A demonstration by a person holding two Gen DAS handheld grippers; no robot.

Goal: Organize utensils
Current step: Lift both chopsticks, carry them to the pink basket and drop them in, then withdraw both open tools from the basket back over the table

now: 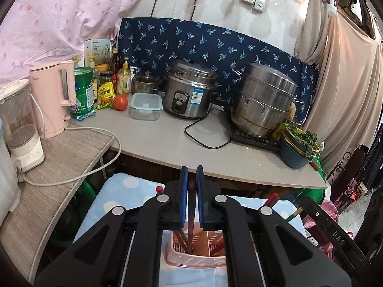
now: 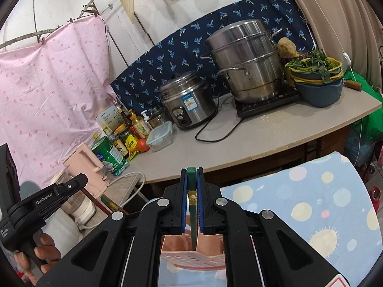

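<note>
My left gripper [image 1: 192, 170] is shut on a dark reddish-brown chopstick [image 1: 191, 215], whose lower end reaches down into a pink slotted utensil basket [image 1: 191, 262]. A green chopstick [image 1: 181, 236] leans inside that basket. My right gripper [image 2: 191, 171] is shut on a green chopstick with a gold band [image 2: 193, 220], its tip hanging just over the pink basket [image 2: 191, 257]. The basket stands on a light blue dotted cloth [image 2: 311, 203]. In the right wrist view, a hand [image 2: 43, 251] holds the left gripper's black body [image 2: 47, 198] at the far left.
Behind the cloth runs a grey counter [image 1: 167, 143] with a rice cooker [image 1: 189, 91], a steamer pot [image 1: 263, 100], a lidded glass box [image 1: 146, 106], a tomato [image 1: 120, 102], bottles, a pink kettle [image 1: 55, 98] and a bowl of greens [image 1: 299, 146]. A black cord [image 1: 205, 138] loops across it.
</note>
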